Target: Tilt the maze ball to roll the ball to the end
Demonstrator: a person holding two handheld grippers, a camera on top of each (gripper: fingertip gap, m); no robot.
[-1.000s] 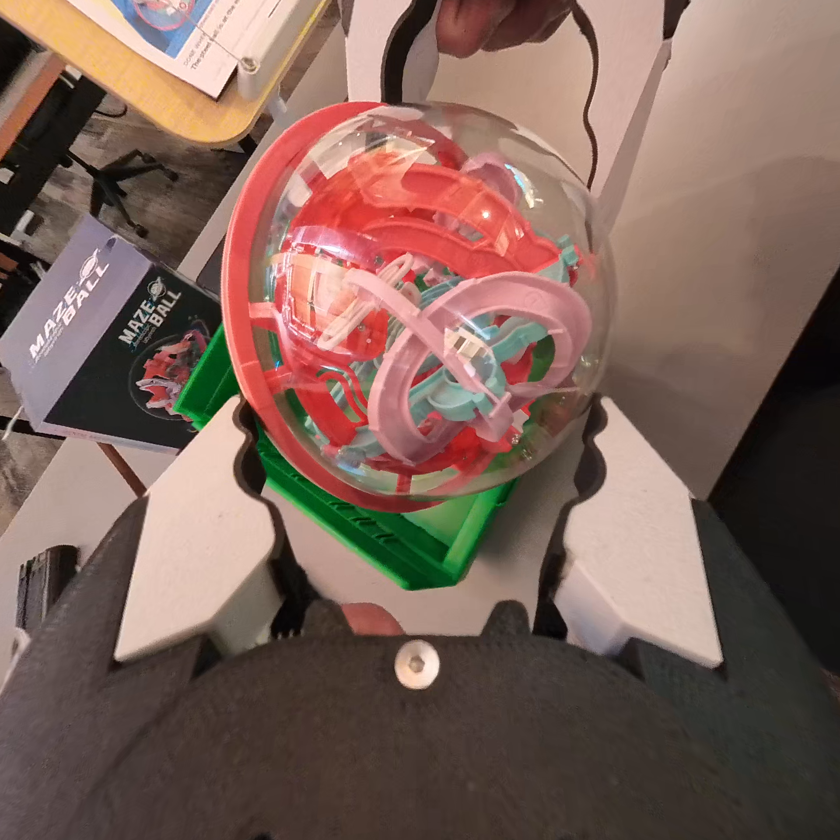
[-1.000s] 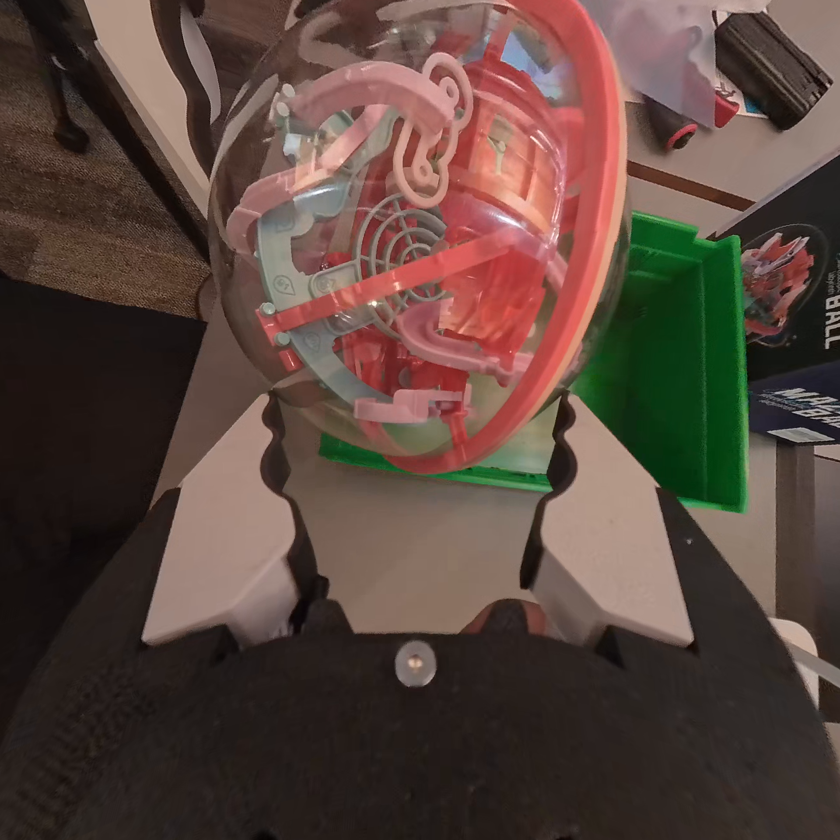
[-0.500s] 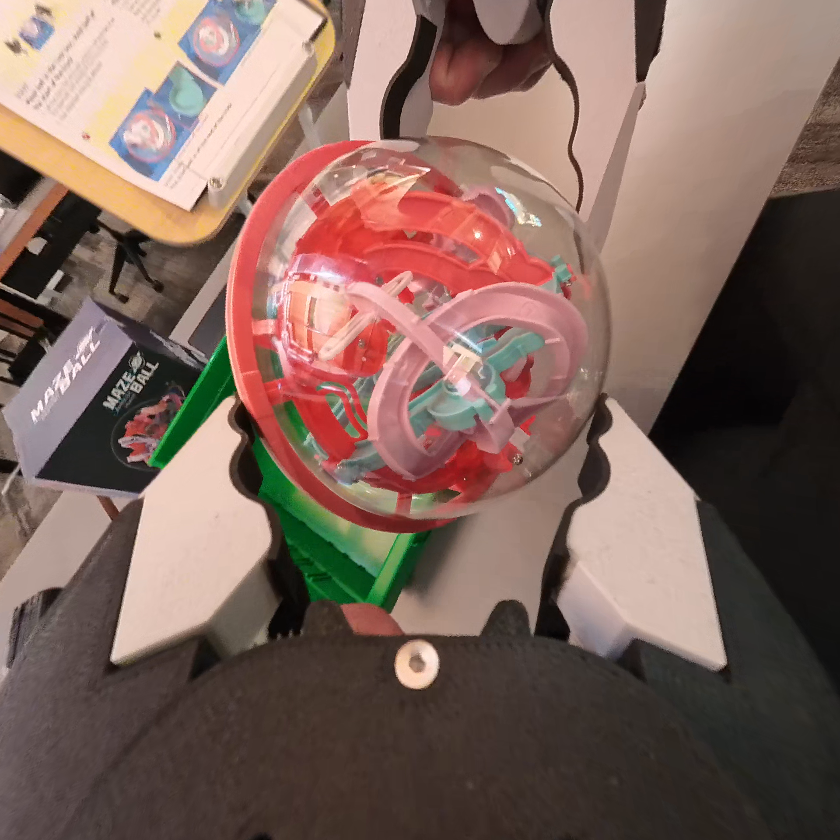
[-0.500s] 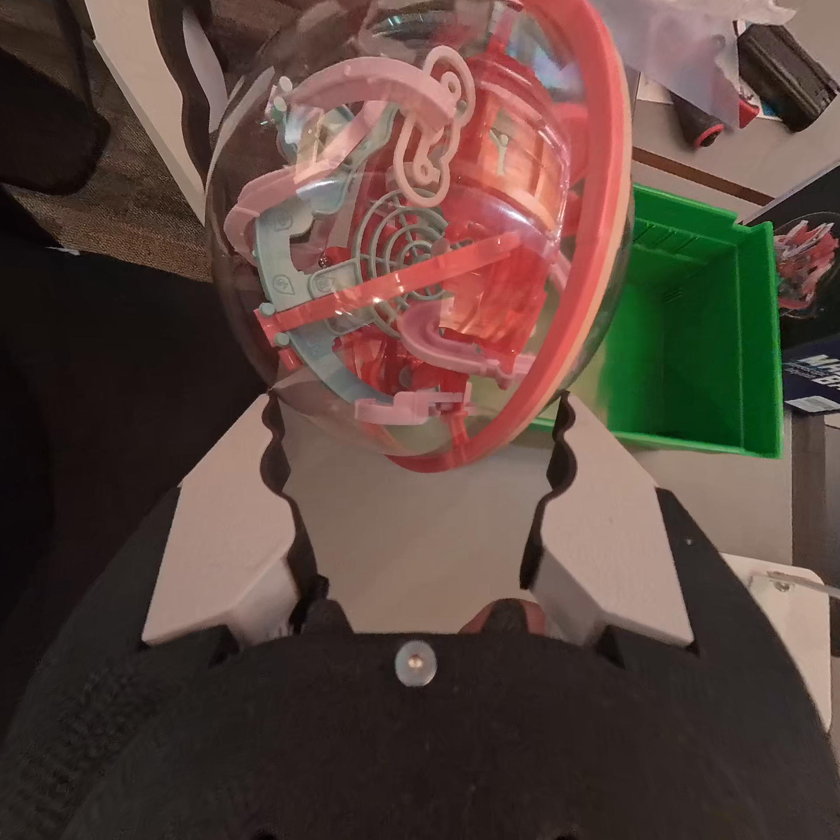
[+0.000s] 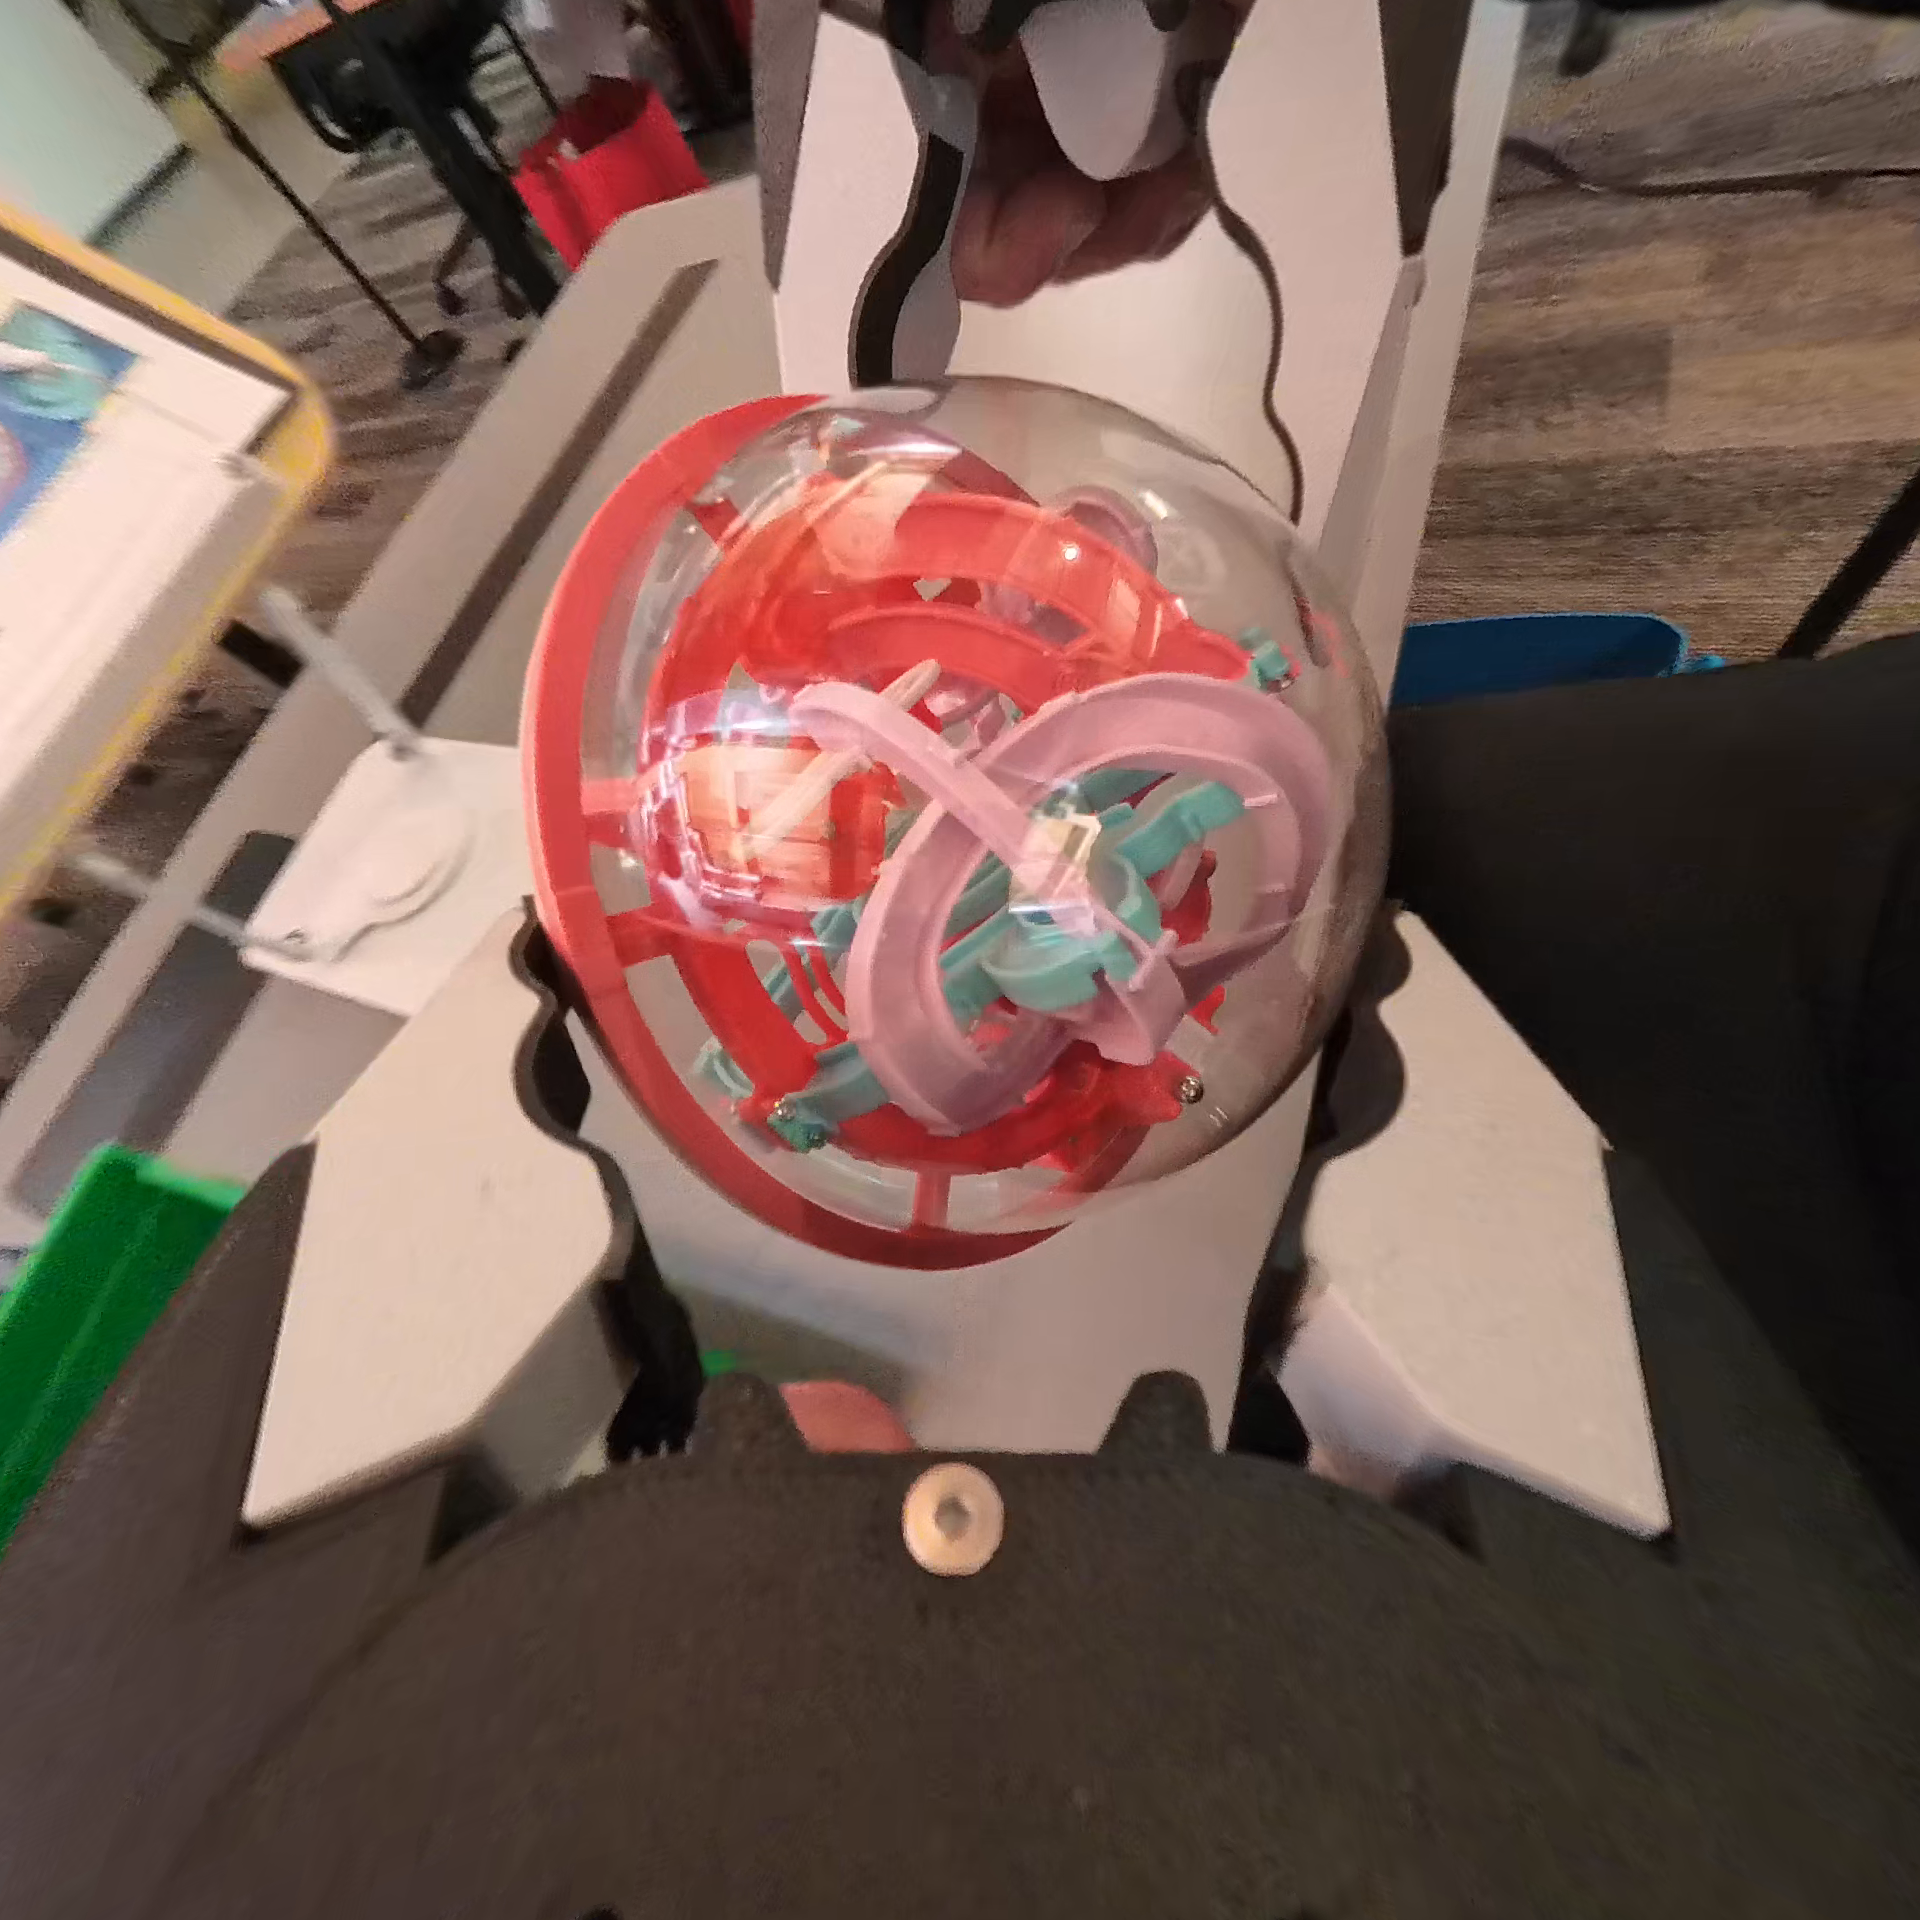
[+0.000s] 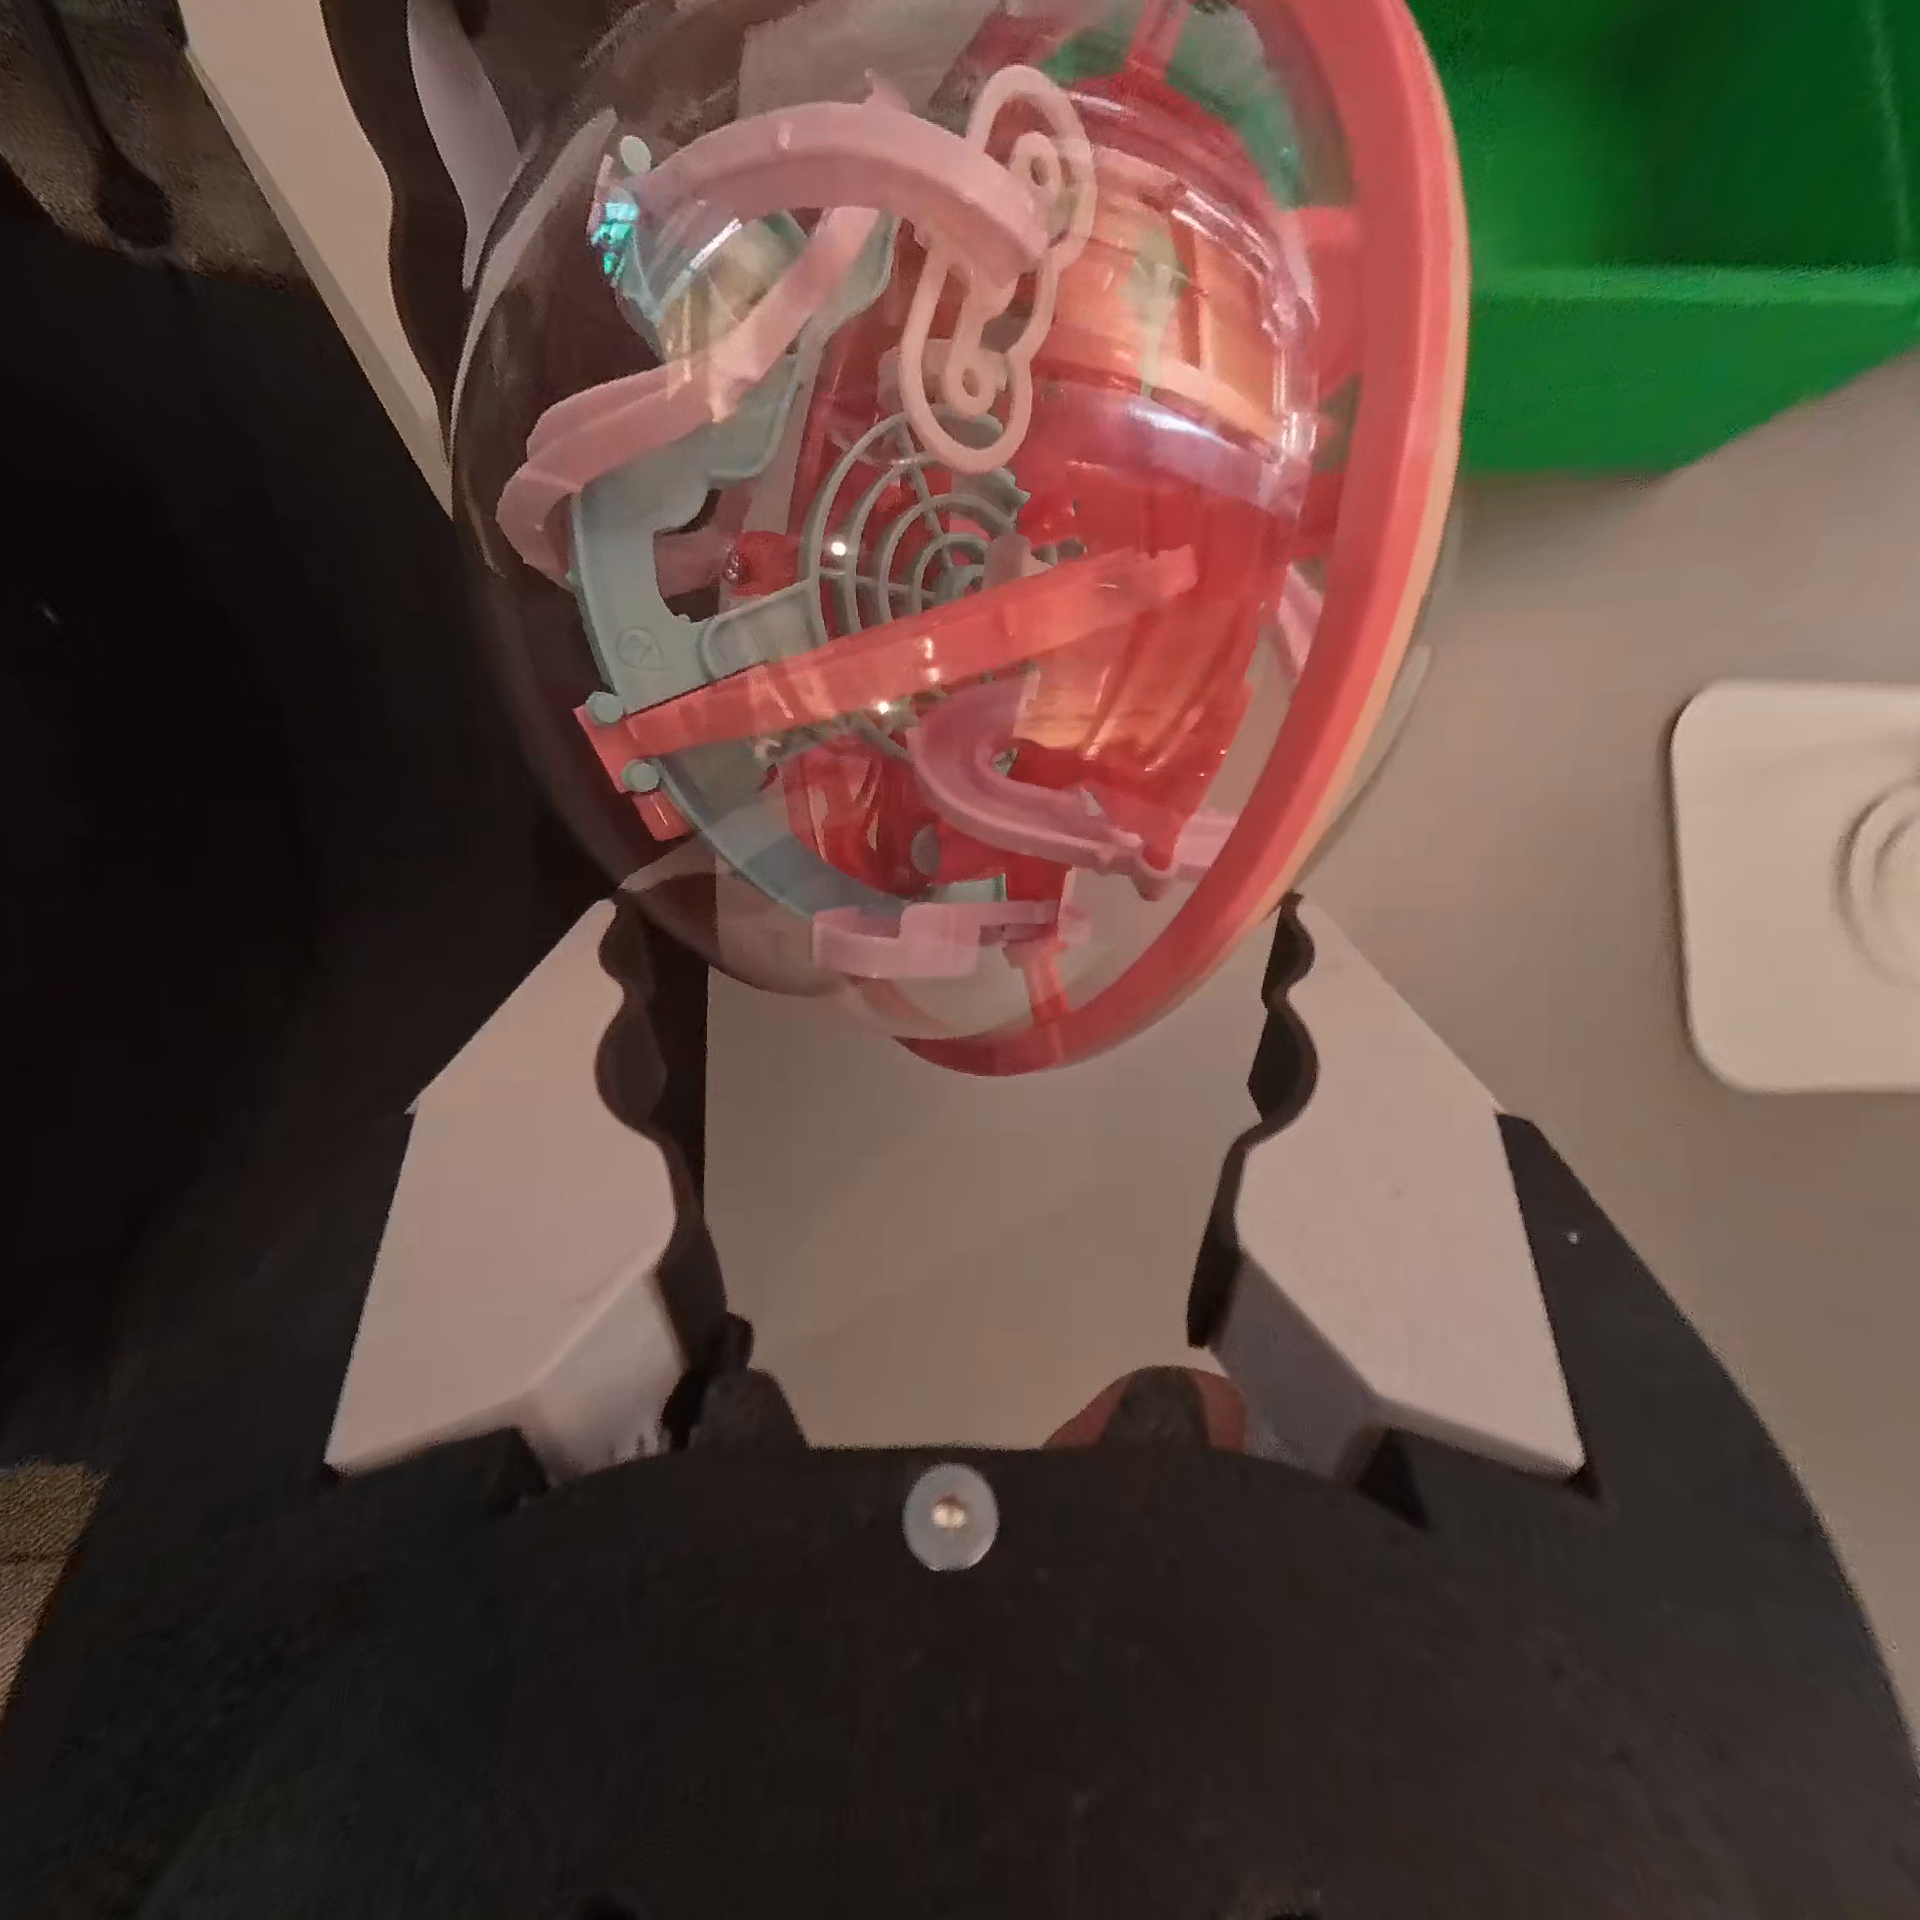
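Note:
The maze ball (image 5: 956, 821) is a clear sphere with a red rim and red, pink and teal tracks inside. It hangs in the air between my two grippers. My left gripper (image 5: 961, 930) is shut on it, with the dark pads pressing on both sides of the lower half. My right gripper (image 6: 956, 920) is shut on the same maze ball (image 6: 956, 540) from the opposite side. Its white fingers (image 5: 831, 260) show beyond the ball in the left wrist view. One left finger (image 6: 312, 156) shows at the upper left of the right wrist view. I cannot pick out the small rolling ball for certain.
A green bin (image 6: 1662, 260) stands on the pale table (image 6: 935, 1195); it also shows at the left edge of the left wrist view (image 5: 83, 1299). A white square pad (image 6: 1818, 883) lies beside it. A yellow-edged board with paper (image 5: 135, 520) is at the left. Dark cloth (image 5: 1662, 935) fills the right.
Both grippers have swung together with the ball held between them. The green bin has slid out from under it towards the frame edges. The maze ball box has left view. The grasp looks unchanged.

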